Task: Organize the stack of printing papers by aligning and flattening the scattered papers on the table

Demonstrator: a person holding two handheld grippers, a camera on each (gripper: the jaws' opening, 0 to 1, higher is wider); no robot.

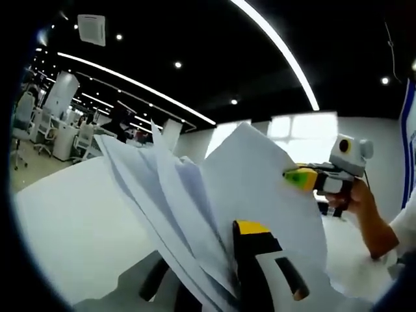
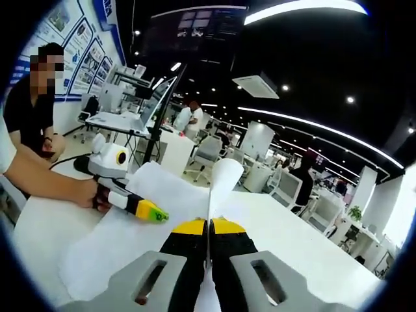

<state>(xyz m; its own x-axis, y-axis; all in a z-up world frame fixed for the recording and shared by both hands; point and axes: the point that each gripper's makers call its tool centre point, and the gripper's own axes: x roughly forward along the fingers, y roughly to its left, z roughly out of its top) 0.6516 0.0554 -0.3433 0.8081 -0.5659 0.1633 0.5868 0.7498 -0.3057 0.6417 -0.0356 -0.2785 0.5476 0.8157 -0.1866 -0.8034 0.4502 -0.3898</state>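
In the left gripper view, the left gripper (image 1: 214,273) rises from the bottom edge with its yellow-tipped jaws pressed together on a stack of papers (image 1: 195,201); the sheets stand up out of the jaws and fan apart above them, the near edges splayed toward the view's left, one broad sheet leaning to the right; beyond that sheet the right gripper (image 1: 300,177) comes in from the right, its green-and-yellow tip against the paper's far edge, with a hand (image 1: 354,201) wrapped round its handle; under and behind all this lies the white table (image 1: 71,227); farther off sit office chairs (image 1: 26,117) and desks beneath long ceiling lights (image 1: 136,86).

In the right gripper view, the right gripper's jaws are clamped narrow on the papers, held edge-on as a thin line between the two yellow pads (image 2: 192,227); the sheets spread out past the tips, one lying to the left over the table, one curling upright just ahead; the left gripper shows at the left, its tip on the left-hand sheet; a person (image 2: 29,110) sits beyond by a wall of posters (image 2: 81,42).
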